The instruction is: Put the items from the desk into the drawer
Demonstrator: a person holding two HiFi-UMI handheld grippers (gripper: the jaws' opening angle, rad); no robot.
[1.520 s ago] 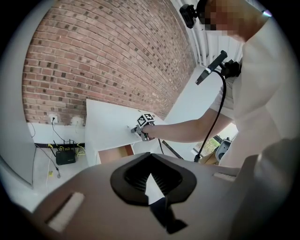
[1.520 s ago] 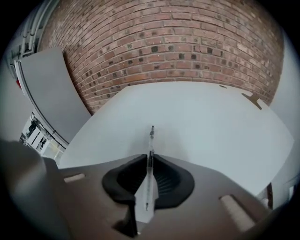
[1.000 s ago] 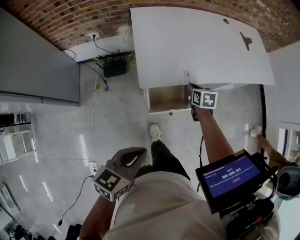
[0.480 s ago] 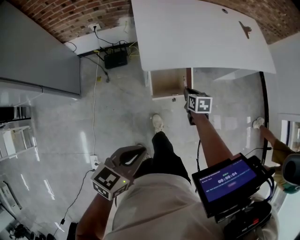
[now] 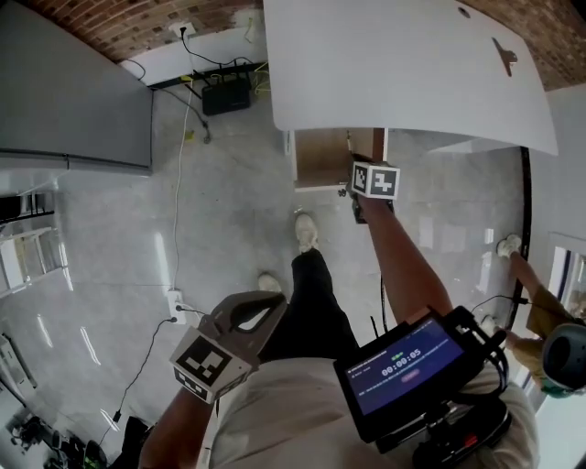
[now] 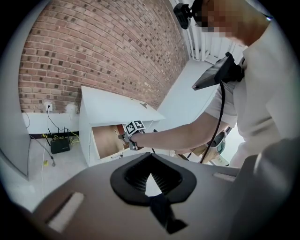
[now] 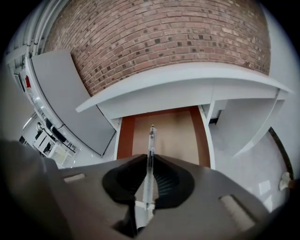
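The white desk (image 5: 394, 73) stands by the brick wall, with its wooden drawer (image 5: 325, 158) pulled open below the top. My right gripper (image 5: 364, 170) is at the drawer's front, shut on a clear pen (image 7: 151, 140). In the right gripper view the pen points forward over the bare drawer bottom (image 7: 171, 131). A small dark item (image 5: 504, 57) lies on the desk top at the far right, and a tiny one (image 5: 462, 11) sits near the back edge. My left gripper (image 5: 261, 307) hangs low beside my hip, shut with nothing in it (image 6: 150, 158).
A grey panel (image 5: 73, 101) stands at the left. On the floor by the wall sits a black router (image 5: 224, 92) with cables. My feet (image 5: 305, 234) are in front of the drawer. A screen (image 5: 403, 366) hangs at my chest. Another person's shoe (image 5: 508, 245) shows at the right.
My right gripper has carried the pen left and forward to the open drawer's front. The left gripper has stayed low at my side.
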